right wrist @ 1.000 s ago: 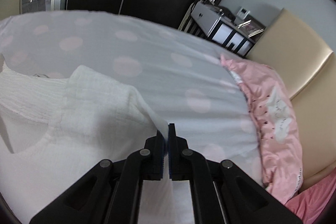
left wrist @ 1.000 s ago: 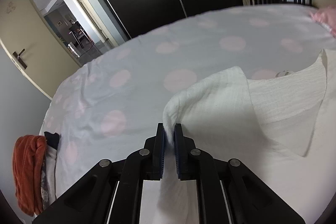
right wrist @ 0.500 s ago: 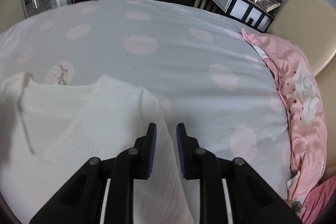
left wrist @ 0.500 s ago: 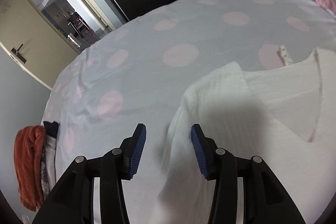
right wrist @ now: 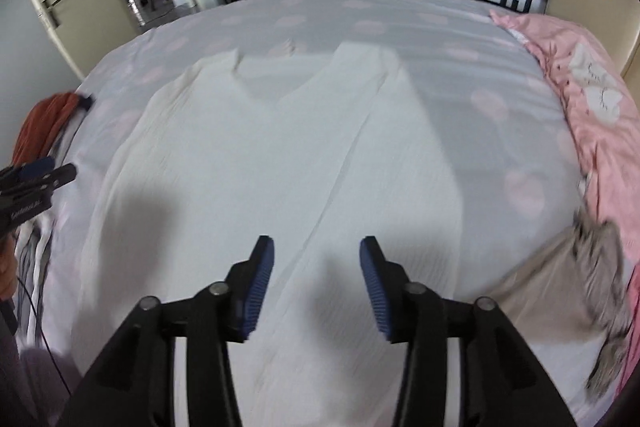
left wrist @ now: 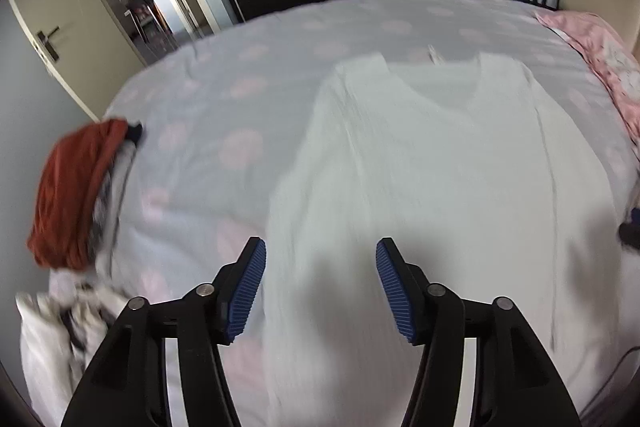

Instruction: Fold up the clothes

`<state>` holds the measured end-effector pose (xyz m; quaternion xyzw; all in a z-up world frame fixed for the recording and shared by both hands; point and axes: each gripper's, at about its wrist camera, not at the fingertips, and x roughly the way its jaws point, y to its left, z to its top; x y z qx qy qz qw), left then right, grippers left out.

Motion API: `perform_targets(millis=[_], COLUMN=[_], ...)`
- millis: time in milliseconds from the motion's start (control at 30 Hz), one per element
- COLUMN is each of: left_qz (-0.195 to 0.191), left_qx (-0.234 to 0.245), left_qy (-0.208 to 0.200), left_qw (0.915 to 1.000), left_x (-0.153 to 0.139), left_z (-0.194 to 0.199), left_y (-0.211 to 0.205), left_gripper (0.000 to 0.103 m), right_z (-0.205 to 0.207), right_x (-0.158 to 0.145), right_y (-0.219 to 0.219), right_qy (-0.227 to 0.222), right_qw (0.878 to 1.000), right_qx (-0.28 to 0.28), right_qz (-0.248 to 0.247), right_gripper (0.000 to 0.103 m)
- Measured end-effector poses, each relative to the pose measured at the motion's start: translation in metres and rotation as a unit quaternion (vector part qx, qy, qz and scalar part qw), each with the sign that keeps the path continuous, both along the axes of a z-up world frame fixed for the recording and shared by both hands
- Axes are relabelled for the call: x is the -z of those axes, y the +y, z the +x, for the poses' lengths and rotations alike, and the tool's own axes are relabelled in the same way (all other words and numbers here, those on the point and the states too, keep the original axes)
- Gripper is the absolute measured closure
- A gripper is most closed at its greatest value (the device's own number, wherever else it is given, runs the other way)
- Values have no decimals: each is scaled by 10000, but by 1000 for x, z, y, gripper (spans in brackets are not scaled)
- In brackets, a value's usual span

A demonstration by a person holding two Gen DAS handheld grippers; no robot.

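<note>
Both grippers are wide open and empty. Left gripper (left wrist: 320, 279) hovers over the lower left part of the white garment (left wrist: 432, 179), blue ribbed pads (left wrist: 248, 291) spread, nothing between them. Right gripper (right wrist: 317, 281) hovers over the lower middle of the same garment (right wrist: 280, 155), jaws equally spread, holding nothing. Garment lies flat on the bed sheet (left wrist: 224, 95), grey with pale pink dots, V-neck pointing to the far side and both sleeves folded in over the body. Lengthwise crease runs down the right half. Orange cloth (left wrist: 76, 191) sits bunched on a heap at the left edge of the bed, well apart from the garment. Pink duvet (right wrist: 580, 83) runs along the right edge; a beige and grey fabric piece (right wrist: 568, 287) lies just beside the garment's lower right corner. Left gripper's tip shows at the left border of the right wrist view. Frames carry motion blur near the edges.
</note>
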<state>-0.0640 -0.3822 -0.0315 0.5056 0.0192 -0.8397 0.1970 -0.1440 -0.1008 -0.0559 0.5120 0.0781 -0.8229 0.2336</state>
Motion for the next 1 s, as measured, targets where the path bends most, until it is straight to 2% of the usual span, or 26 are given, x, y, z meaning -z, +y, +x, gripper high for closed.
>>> perform_targets(millis=[133, 267, 400, 500, 533, 567, 600, 667, 767, 833, 1000], left_qz=[-8, 133, -148, 9, 124, 266, 377, 471, 538, 561, 567], left_qx=[-29, 86, 178, 137, 104, 76, 65, 54, 20, -10, -255], left_qy=[144, 499, 766, 772, 737, 716, 726, 772, 850, 885, 879], left_qw=[9999, 9986, 9968, 9969, 9971, 9971, 9966, 9959, 9949, 9945, 9942], left_x=[11, 17, 19, 29, 33, 37, 39, 42, 42, 42, 41], left_z=[40, 63, 74, 74, 72, 70, 70, 67, 63, 60, 53], left_y=[24, 36, 36, 25, 21, 17, 13, 9, 3, -1, -17], left_gripper=[44, 44, 44, 44, 44, 44, 44, 44, 44, 44, 44], right_z=[63, 92, 91, 88, 87, 86, 85, 84, 83, 80, 53], right_x=[28, 52, 79, 93, 96, 98, 100, 99, 92, 77, 13], right_y=[-6, -17, -19, -23, -25, -25, -26, -25, -25, -23, 6], right_qy=[-166, 42, -170, -265, -265, -218, -181, -155, -55, 119, 474], right_qw=[9998, 9999, 9996, 9991, 9988, 9983, 9978, 9973, 9962, 9949, 9896], right_qx=[-101, -106, 127, 187, 220, 297, 361, 425, 478, 523, 913], right_qz=[-41, 72, 159, 283, 342, 446, 530, 584, 725, 859, 1001], right_gripper=[58, 58, 58, 58, 62, 73, 78, 88, 97, 98, 99])
